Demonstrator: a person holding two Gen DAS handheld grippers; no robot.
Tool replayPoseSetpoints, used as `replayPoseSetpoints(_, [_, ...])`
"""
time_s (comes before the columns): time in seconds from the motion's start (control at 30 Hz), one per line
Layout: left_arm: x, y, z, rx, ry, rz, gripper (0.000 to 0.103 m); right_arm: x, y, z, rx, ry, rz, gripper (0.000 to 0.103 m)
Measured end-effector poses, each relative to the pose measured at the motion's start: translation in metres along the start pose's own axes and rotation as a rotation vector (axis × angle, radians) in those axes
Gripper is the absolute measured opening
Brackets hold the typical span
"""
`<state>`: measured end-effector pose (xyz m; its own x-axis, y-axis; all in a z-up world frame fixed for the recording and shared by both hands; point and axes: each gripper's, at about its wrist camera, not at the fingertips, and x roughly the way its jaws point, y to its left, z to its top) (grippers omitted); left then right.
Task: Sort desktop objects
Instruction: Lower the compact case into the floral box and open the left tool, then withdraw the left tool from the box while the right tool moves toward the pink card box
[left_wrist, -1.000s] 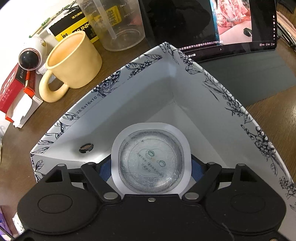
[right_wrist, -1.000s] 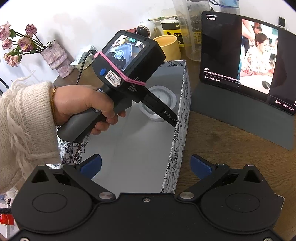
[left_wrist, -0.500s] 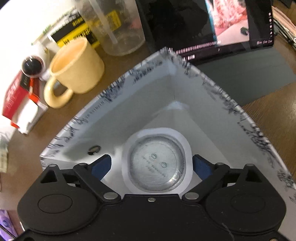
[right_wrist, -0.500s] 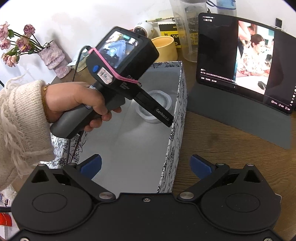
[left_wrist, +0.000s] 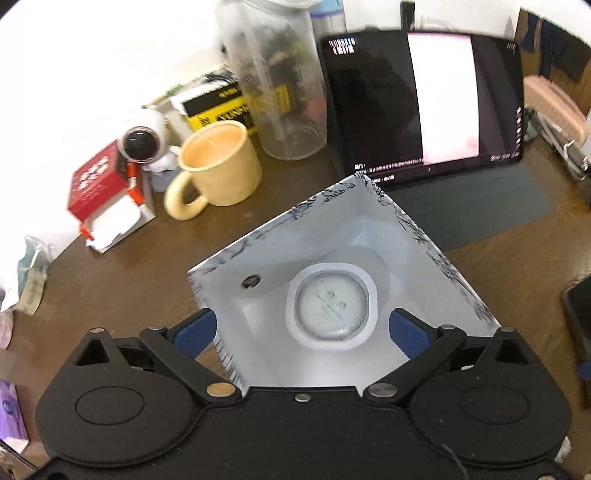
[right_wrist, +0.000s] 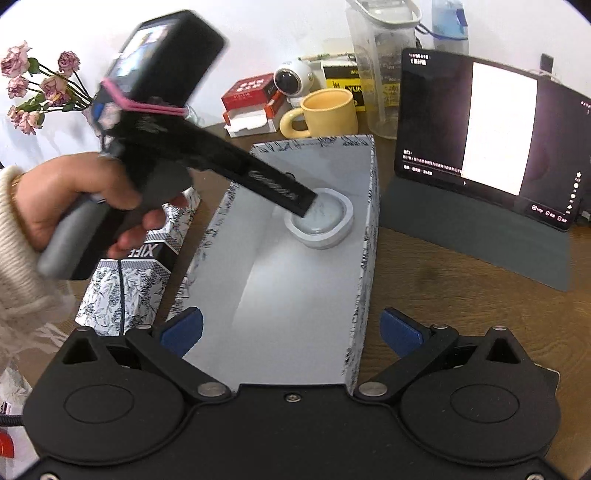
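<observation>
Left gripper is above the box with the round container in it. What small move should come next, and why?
Probably lift the left gripper clear of the box. It is open, and the container lies on the box floor, touching neither finger. The right gripper is open and empty.

Left gripper's (right_wrist: 306, 206) tip hides part of the round cup (right_wrist: 319, 221) — box print (left_wrist: 424, 229) blurred, unreadable.

The box (right_wrist: 295, 280) is open on top, its near half bare floor. A cup (right_wrist: 319, 219) fills its far end. Behind the box, a mug (right_wrist: 328, 112), jar (right_wrist: 384, 70) and tablet (right_wrist: 491, 140) stand close together.
</observation>
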<state>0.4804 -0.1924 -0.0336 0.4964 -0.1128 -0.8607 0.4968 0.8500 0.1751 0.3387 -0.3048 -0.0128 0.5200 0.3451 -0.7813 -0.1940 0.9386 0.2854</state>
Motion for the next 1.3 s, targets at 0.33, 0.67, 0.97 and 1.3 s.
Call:
replayPoseSetpoints(0.33, [-0.086, 0.019, -0.057, -0.063, -0.076, 0.001, 0.101, -0.028, 0.041, -0.018, -0.038, -0.044, -0.022, 0.103])
replayPoseSetpoints(0.67, [-0.155, 0.041, -0.136, -0.140, -0.094, 0.042, 0.101, -0.042, 0.104, -0.043, -0.148, -0.042, 0.012, 0.103])
replayPoseSetpoints(0.97, [-0.186, 0.070, -0.200, -0.236, -0.073, 0.065, 0.101, -0.042, 0.157, -0.065, -0.269, -0.024, 0.044, 0.103])
replayPoseSetpoints(1.3, [-0.205, 0.085, -0.258, -0.298, -0.048, 0.074, 0.101, -0.027, 0.190, -0.089, -0.343, 0.031, 0.044, 0.103])
